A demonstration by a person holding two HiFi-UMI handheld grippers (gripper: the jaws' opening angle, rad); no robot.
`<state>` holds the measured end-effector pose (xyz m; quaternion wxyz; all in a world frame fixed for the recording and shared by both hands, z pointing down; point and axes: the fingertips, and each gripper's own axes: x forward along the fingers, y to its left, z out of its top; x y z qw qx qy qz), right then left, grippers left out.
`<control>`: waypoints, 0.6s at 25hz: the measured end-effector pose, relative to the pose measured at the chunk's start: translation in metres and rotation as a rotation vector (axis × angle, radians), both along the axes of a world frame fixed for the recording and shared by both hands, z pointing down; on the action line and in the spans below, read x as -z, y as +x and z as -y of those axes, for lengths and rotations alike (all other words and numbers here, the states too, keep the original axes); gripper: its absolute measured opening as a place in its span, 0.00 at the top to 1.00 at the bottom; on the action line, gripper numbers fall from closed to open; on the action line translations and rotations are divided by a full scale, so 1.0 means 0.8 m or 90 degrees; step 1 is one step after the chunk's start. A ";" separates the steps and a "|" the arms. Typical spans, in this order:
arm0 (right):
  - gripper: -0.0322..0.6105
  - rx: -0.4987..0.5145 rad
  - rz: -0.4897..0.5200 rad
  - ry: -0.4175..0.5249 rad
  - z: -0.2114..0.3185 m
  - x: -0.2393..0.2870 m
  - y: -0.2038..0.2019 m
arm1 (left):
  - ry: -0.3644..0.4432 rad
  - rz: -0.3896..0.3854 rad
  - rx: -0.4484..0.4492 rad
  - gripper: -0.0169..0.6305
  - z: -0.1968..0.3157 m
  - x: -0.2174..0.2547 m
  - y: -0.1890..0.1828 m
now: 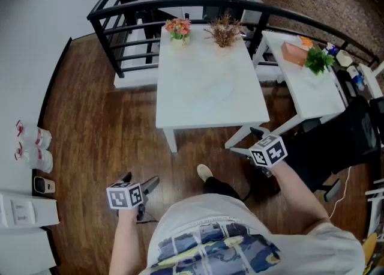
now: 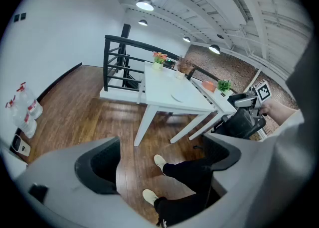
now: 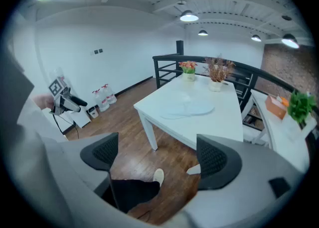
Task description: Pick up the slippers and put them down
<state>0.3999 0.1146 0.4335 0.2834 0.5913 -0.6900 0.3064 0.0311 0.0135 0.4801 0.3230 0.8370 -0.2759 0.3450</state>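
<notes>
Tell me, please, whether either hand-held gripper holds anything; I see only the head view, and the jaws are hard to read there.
Observer: The left hand-held gripper is empty; its own view shows the jaws apart with nothing between them.
Operator: Thank you. And the right one?
Observer: The right hand-held gripper is open and empty too.
Operator: Where are the slippers from there?
Observer: The right gripper view shows the slippers lying side by side on the table, well beyond the jaws.
</notes>
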 end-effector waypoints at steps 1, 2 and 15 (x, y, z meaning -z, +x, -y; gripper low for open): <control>0.16 0.022 -0.019 0.000 0.015 -0.002 0.013 | -0.002 -0.002 0.000 0.17 0.006 0.001 0.011; 0.16 0.045 -0.038 0.000 0.030 -0.004 0.026 | -0.004 -0.004 0.001 0.17 0.012 0.003 0.022; 0.13 0.369 -0.185 -0.047 0.215 -0.060 0.176 | -0.036 -0.005 0.086 0.17 0.102 0.023 0.153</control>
